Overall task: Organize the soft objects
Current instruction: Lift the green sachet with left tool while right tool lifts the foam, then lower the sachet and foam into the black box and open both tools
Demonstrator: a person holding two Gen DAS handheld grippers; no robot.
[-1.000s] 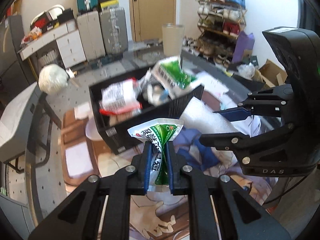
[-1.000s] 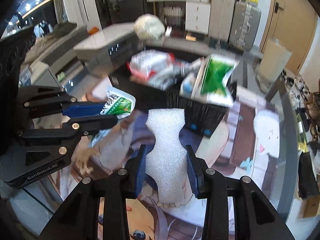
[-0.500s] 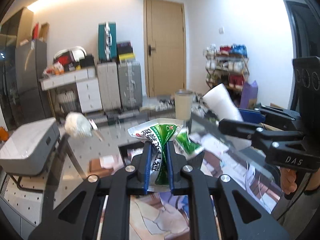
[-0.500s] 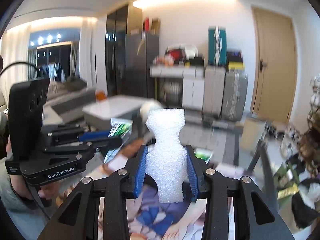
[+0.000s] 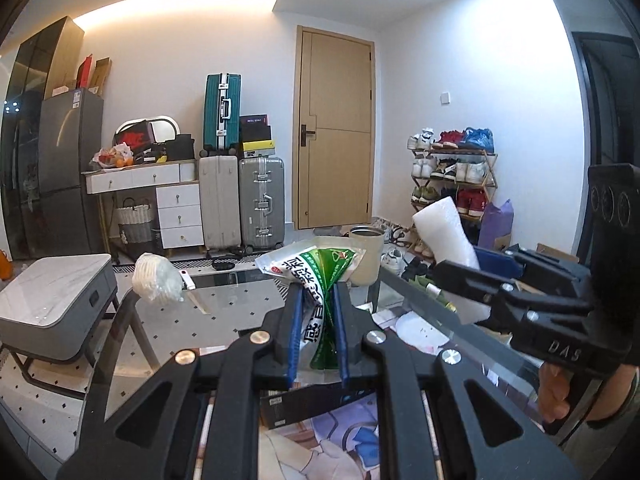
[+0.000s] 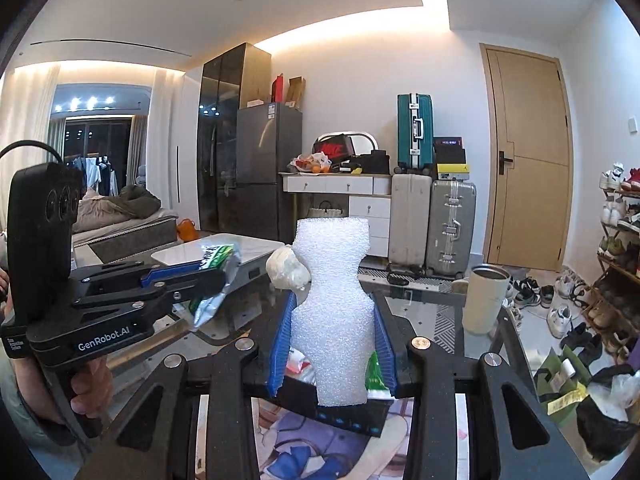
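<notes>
Your left tool [image 5: 316, 334] is clamped almost fully closed on a green and white sachet [image 5: 320, 276], held raised above the glass tabletop [image 5: 224, 292]. Your right tool [image 6: 332, 344] is partly closed, its blue pads [image 6: 280, 344] pinching a white foam piece [image 6: 332, 304] at its waist, also held aloft. The black bin [image 6: 352, 420] sits just below and beyond both tools; only its near wall and a few packets inside show. Judged from this, both items are picked up but not yet deposited. A white bundle [image 5: 156, 280] on the far edge of the tabletop appears unsorted.
</notes>
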